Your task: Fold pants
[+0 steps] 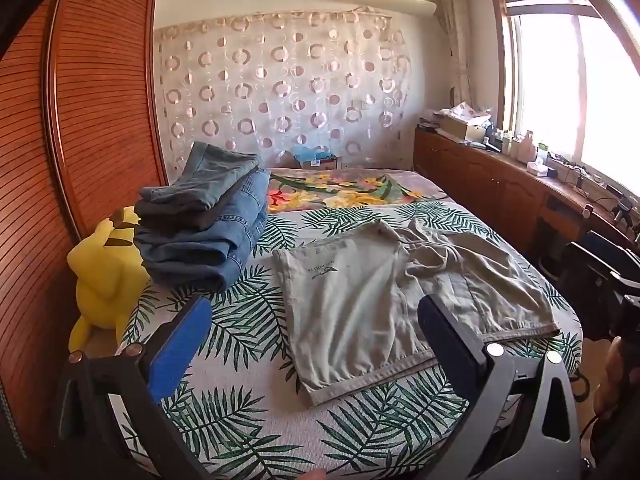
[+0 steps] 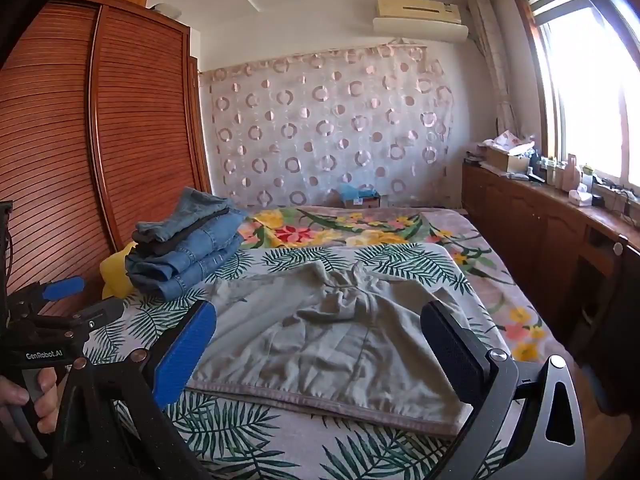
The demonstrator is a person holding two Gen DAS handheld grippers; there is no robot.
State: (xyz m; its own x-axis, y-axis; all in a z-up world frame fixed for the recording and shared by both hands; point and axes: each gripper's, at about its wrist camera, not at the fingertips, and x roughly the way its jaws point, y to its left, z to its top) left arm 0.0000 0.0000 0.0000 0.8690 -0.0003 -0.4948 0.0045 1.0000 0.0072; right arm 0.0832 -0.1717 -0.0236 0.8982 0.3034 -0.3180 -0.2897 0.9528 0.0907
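A grey-khaki pair of pants (image 1: 352,312) (image 2: 320,340) lies spread on the leaf-print bed cover (image 1: 248,420) (image 2: 280,440). Its hems face me, and its waist is bunched with a drawstring at the far end. My left gripper (image 1: 314,306) hovers open above the near left leg, touching nothing. In the right wrist view my right gripper (image 2: 320,312) stands open over the near hem edge, with nothing between its fingers. That view also shows the left gripper (image 2: 86,300) at the far left, held by a hand (image 2: 24,396).
A stack of folded jeans (image 1: 204,232) (image 2: 184,248) sits at the bed's back left beside a yellow plush toy (image 1: 104,276). A slatted wooden wardrobe (image 1: 80,120) stands at the left. A cluttered wooden cabinet (image 1: 500,188) runs under the window at the right. A floral blanket (image 1: 340,188) covers the far bed.
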